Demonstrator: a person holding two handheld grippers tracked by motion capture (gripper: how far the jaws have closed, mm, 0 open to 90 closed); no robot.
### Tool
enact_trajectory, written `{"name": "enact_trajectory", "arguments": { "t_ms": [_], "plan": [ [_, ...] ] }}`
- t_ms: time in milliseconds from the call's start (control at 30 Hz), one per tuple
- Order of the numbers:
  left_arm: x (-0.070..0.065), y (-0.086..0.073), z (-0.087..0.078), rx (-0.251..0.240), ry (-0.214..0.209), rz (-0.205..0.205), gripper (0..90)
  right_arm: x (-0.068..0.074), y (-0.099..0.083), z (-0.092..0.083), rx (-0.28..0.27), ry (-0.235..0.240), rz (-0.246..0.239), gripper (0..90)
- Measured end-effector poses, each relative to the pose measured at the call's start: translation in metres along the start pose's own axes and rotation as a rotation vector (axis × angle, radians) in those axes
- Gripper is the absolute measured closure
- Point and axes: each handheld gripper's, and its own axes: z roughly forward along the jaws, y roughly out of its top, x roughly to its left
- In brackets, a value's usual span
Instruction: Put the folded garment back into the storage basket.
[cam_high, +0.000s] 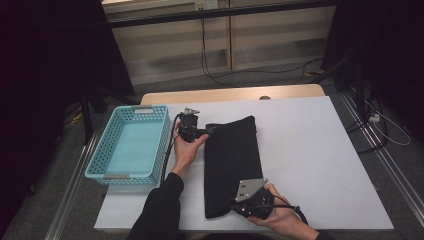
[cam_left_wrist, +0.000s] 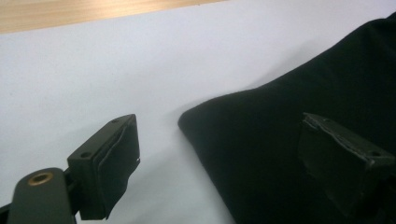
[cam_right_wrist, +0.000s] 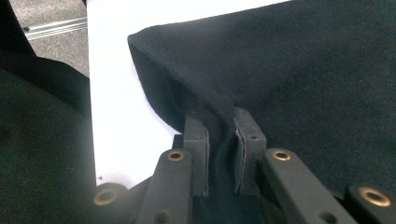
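A black cloth (cam_high: 232, 165) lies folded into a long strip on the white table (cam_high: 315, 160), running from the near edge toward the middle. My right gripper (cam_high: 240, 206) is at the cloth's near end. In the right gripper view, my right gripper (cam_right_wrist: 219, 119) is shut on a raised fold of the black cloth (cam_right_wrist: 303, 70). My left gripper (cam_high: 202, 131) is at the cloth's far left corner. In the left gripper view, my left gripper (cam_left_wrist: 219, 126) is open, with the corner of the black cloth (cam_left_wrist: 289, 140) between its jaws and the pads clear of it.
A light blue plastic basket (cam_high: 100, 165) stands empty at the table's left edge, just left of my left hand. A wooden strip (cam_high: 230, 94) runs along the table's far edge. Cables (cam_high: 210, 65) lie on the floor beyond.
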Motion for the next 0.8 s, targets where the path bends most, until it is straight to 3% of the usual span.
{"name": "enact_trajectory", "arguments": {
  "t_ms": [100, 200, 333, 500, 667, 800],
  "plan": [
    [0.004, 0.002, 0.004, -0.002, 0.016, -0.021, 15.8, 0.0, 0.0, 0.0, 0.0, 0.0, -0.001, 79.0],
    [0.01, 0.003, 0.007, -0.006, 0.046, -0.041, 23.8, 0.0, 0.0, 0.0, 0.0, 0.0, -0.004, 79.0],
    [0.012, 0.004, 0.01, 0.011, 0.001, -0.038, 33.1, 0.0, 0.0, 0.0, -0.002, 0.0, -0.006, 79.0],
    [0.006, 0.005, 0.017, 0.032, -0.007, -0.019, 47.4, 0.001, 0.0, 0.0, -0.001, -0.002, -0.004, 78.8],
    [0.004, 0.003, 0.026, 0.06, -0.026, -0.021, 53.9, 0.001, 0.0, 0.0, 0.0, -0.004, -0.005, 78.8],
    [0.003, 0.001, 0.027, 0.052, -0.033, -0.024, 56.1, 0.001, 0.0, 0.0, -0.001, -0.008, -0.007, 78.6]
  ]
}}
